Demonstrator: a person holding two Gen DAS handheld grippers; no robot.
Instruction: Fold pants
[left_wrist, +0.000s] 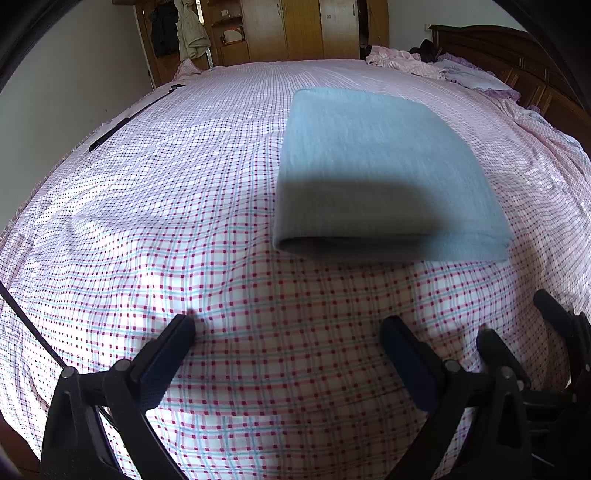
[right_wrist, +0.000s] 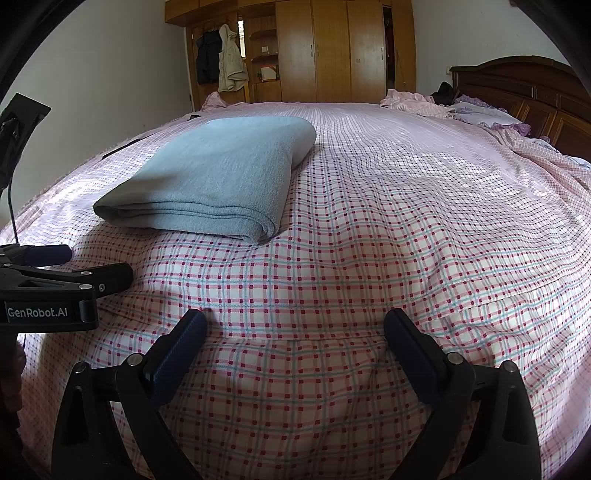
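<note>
On the far left of the right wrist view the left gripper (right_wrist: 98, 269) hangs over the checked bedsheet (right_wrist: 369, 240), its fingers spread and empty. Just beyond it lie the grey-blue folded pants (right_wrist: 221, 177), a neat stacked rectangle (layered edges facing the cameras) resting flat on the sheet, touching neither tool. Further right, the right gripper (right_wrist: 295, 328) hovers low above bare sheet, fingers wide apart, holding nothing. Crumpled pink bedding (right_wrist: 417, 101) sits by the dark wooden headboard (right_wrist: 517, 85).
</note>
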